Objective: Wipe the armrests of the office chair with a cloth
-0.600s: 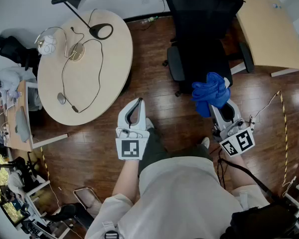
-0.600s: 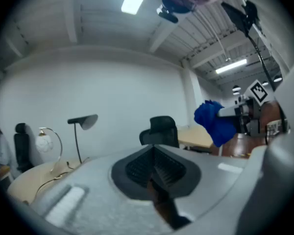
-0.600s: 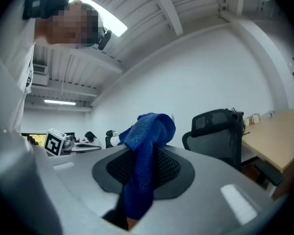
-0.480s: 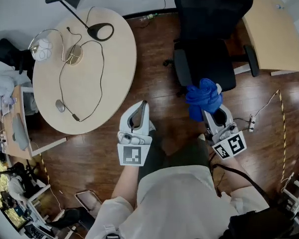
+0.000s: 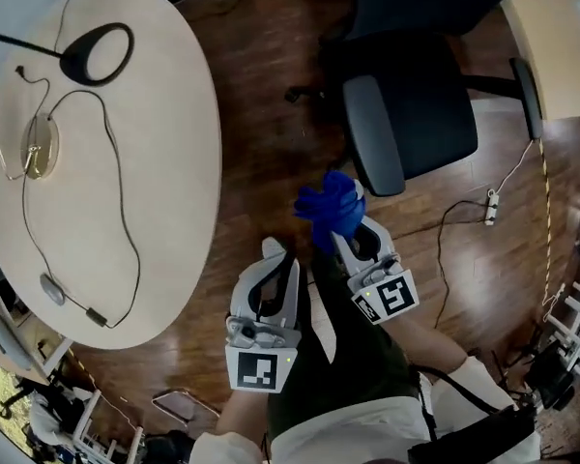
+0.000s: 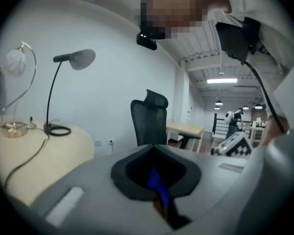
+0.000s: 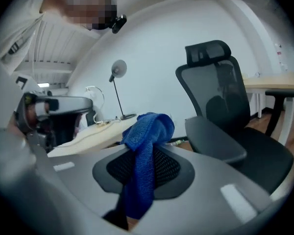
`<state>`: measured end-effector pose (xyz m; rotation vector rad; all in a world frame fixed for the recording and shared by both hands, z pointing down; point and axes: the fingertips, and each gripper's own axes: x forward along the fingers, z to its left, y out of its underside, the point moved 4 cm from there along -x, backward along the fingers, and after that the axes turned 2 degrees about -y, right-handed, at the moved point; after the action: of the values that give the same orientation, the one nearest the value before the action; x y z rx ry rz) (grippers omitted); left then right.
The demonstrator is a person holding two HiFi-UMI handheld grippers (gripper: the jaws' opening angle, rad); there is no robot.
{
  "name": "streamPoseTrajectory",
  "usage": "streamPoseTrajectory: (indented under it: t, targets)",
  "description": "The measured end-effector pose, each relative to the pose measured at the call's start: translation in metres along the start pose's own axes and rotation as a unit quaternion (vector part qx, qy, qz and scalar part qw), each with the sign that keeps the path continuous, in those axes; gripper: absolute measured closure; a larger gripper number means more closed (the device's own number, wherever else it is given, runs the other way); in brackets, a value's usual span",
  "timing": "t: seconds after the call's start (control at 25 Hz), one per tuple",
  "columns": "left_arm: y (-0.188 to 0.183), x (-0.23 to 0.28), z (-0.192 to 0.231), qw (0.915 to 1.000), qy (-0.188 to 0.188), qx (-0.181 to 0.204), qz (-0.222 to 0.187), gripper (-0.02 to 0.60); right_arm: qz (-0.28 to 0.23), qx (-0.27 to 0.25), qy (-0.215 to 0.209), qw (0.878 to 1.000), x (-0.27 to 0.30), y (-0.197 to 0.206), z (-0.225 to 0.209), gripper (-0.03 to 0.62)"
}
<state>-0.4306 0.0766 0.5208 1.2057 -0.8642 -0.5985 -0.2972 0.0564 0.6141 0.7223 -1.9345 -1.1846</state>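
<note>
Wood floor (image 5: 271, 85), round table (image 5: 164, 162) to the left with a lamp and cables on it. Chair (image 5: 435, 114) stands on the floor, off the table's right edge, well apart from it.

Right tool (image 5: 353, 235): jaws closed on the blue cloth (image 5: 331, 206), which is bunched above the tips with a tail hanging down between them. Grip looks solid in the right gripper view.

Left tool (image 5: 274, 251): jaws together, holding nothing, just beside the right tool. The blue sliver in its gap looks like the cloth beyond, can't confirm.

Cloth is in the air, near the near armrest (image 5: 372, 133) but not touching it. Far armrest (image 5: 530, 85) is on the other side of the seat.

Step, as I read it: approach, no wiping yet. Next: bring the cloth down onto the near armrest pad, press lightly and stroke along its length. The bunch may need flattening for proper contact. The left tool could steady the chair, which might swivel under load.
</note>
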Motion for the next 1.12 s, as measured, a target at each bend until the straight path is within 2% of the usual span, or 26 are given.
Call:
streamPoseTrajectory:
  t: [0.16,0.32,0.44,0.56,0.68,0.8,0.88,0.96,1.04,1.12]
  targets:
    - [0.055,0.009,0.003,0.9995,0.0,-0.018,0.027,0.58,-0.009,-0.019,0.052,0.998,0.048,0.045,-0.042,0.507]
    - [0.074,0.015,0.008,0.9987,0.006,-0.033,0.039,0.58,-0.013,-0.051,0.083,0.995,0.093,0.073,-0.066,0.508]
    - [0.081,0.018,0.014,0.998,0.004,-0.037,0.05,0.58,-0.028,-0.066,0.128,0.989,0.111,0.084,-0.095,0.508]
    - [0.085,0.017,0.016,0.9977,0.003,-0.036,0.056,0.58,-0.012,-0.035,0.17,0.985,0.13,0.105,-0.132,0.508]
    - [0.089,0.018,0.015,0.9975,0.003,-0.042,0.057,0.58,0.066,0.017,0.178,0.982,0.157,0.155,-0.164,0.508]
    - [0.091,0.019,0.012,0.9973,0.004,-0.042,0.06,0.58,0.14,0.019,0.146,0.979,0.167,0.197,-0.171,0.508]
    - [0.087,0.023,0.012,0.9977,0.005,-0.035,0.058,0.58,0.137,-0.003,0.086,0.987,0.158,0.191,-0.144,0.508]
    - [0.08,0.027,0.014,0.998,0.001,-0.028,0.057,0.58,0.111,-0.02,-0.009,0.994,0.129,0.159,-0.086,0.508]
    - [0.062,0.03,0.016,0.9986,-0.006,-0.026,0.046,0.58,0.062,-0.013,-0.098,0.993,0.078,0.101,-0.022,0.508]
    - [0.036,0.032,0.017,0.9993,-0.012,-0.025,0.026,0.58,0.025,0.021,-0.133,0.991,0.026,0.027,0.015,0.508]
